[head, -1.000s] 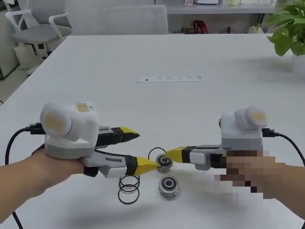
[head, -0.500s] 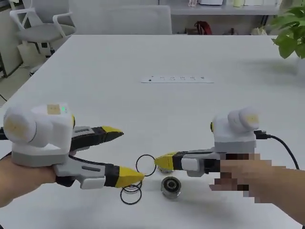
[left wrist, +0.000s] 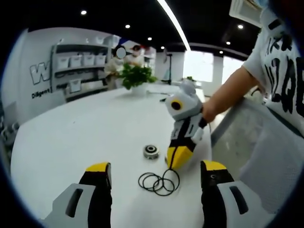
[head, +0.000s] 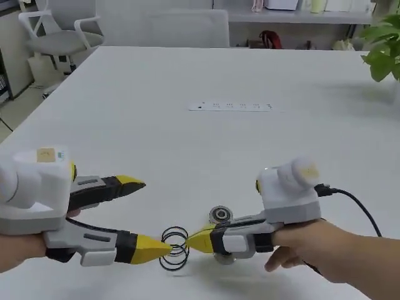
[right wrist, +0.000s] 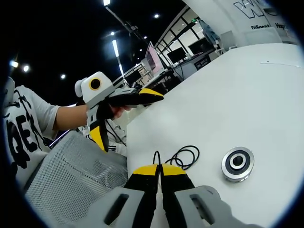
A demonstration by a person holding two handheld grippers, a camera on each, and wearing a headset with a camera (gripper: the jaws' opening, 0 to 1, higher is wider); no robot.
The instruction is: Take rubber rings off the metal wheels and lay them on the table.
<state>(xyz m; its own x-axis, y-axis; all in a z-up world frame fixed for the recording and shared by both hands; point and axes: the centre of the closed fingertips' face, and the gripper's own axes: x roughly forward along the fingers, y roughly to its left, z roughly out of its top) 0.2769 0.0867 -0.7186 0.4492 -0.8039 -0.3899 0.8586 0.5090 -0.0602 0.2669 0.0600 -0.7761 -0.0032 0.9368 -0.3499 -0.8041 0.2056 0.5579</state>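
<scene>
Several black rubber rings lie in a loose pile near the table's front edge, and the same rings appear in both gripper views. My right gripper is shut on one thin rubber ring, whose loop sticks up from the tips just over the pile. A bare metal wheel lies flat just behind. My left gripper is open to the left of the pile and holds nothing. Something partly hidden under the right gripper may be a second wheel.
A white power strip lies mid-table. A potted plant stands at the far right and office chairs at the far left. A cable trails from the right gripper.
The right gripper has carried a ring away from the wheel to the pile of rings. The left gripper has drawn back from the wheel to the left, still open.
</scene>
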